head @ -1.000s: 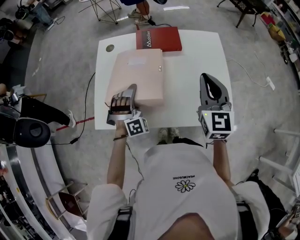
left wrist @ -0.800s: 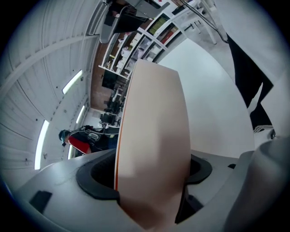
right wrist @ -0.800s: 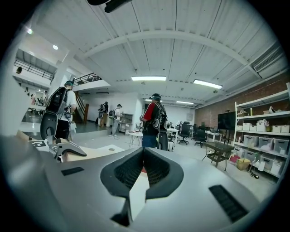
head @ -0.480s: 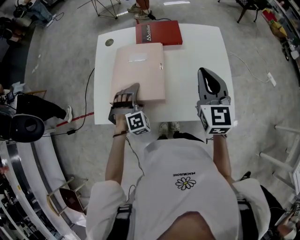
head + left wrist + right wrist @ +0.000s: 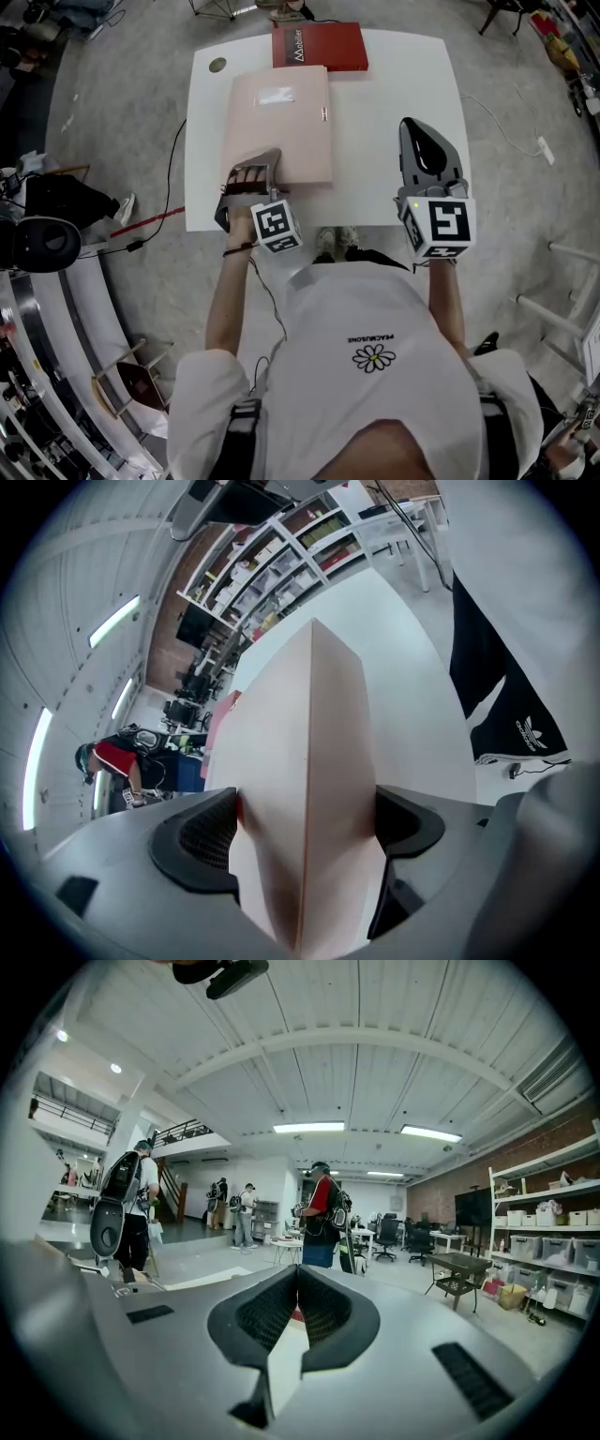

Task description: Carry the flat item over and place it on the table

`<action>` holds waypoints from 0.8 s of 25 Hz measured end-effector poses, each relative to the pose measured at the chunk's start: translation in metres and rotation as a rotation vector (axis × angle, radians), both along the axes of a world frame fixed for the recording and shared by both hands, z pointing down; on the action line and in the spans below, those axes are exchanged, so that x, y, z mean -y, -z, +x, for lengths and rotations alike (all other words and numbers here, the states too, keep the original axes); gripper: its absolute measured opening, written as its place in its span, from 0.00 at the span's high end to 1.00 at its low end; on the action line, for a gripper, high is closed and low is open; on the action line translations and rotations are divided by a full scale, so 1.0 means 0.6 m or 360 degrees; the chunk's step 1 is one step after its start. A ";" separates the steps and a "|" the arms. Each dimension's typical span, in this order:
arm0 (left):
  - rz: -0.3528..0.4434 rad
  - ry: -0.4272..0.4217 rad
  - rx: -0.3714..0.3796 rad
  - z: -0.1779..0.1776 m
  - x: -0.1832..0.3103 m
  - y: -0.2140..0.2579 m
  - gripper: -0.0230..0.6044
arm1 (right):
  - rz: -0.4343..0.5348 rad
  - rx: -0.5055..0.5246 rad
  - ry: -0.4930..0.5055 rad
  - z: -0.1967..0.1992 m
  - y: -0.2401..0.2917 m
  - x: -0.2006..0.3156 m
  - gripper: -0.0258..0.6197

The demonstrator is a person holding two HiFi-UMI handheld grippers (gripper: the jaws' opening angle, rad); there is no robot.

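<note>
The flat item is a pale pink folder (image 5: 279, 127) lying flat on the white table (image 5: 394, 103), left of centre. My left gripper (image 5: 251, 173) is at the folder's near edge, and its jaws are opening with that edge between them. In the left gripper view the folder (image 5: 309, 714) fills the gap of the left gripper (image 5: 305, 817), standing edge-on between the two pads. My right gripper (image 5: 417, 141) hovers over the table's right near part, shut and empty. The right gripper view has the right gripper (image 5: 297, 1283) with its pads together.
A red box (image 5: 319, 47) lies at the table's far edge, just beyond the folder. A small round disc (image 5: 217, 65) sits at the far left corner. Several people (image 5: 319, 1213) stand in the room beyond, with shelving (image 5: 544, 1232) on the right.
The left gripper's jaws have spread wider around the folder's near edge. The folder has straightened a little on the table. The right gripper has kept its place.
</note>
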State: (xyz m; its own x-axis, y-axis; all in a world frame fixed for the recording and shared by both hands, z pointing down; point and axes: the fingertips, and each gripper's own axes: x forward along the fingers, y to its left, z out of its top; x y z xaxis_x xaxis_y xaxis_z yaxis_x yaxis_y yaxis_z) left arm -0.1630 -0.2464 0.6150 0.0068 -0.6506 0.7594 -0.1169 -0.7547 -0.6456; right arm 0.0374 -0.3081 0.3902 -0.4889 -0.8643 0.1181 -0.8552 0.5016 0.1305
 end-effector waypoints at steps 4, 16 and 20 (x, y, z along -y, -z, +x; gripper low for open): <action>-0.0053 -0.0003 0.0002 0.003 -0.007 -0.007 0.28 | 0.0007 0.0010 0.0002 0.001 0.007 -0.001 0.94; -0.0139 0.0006 -0.0041 0.007 -0.020 -0.019 0.28 | 0.0005 -0.0009 -0.0001 0.000 0.000 0.000 0.94; -0.0136 0.0005 -0.0045 0.005 -0.022 -0.006 0.28 | 0.0012 -0.0014 0.0011 -0.006 0.003 -0.002 0.94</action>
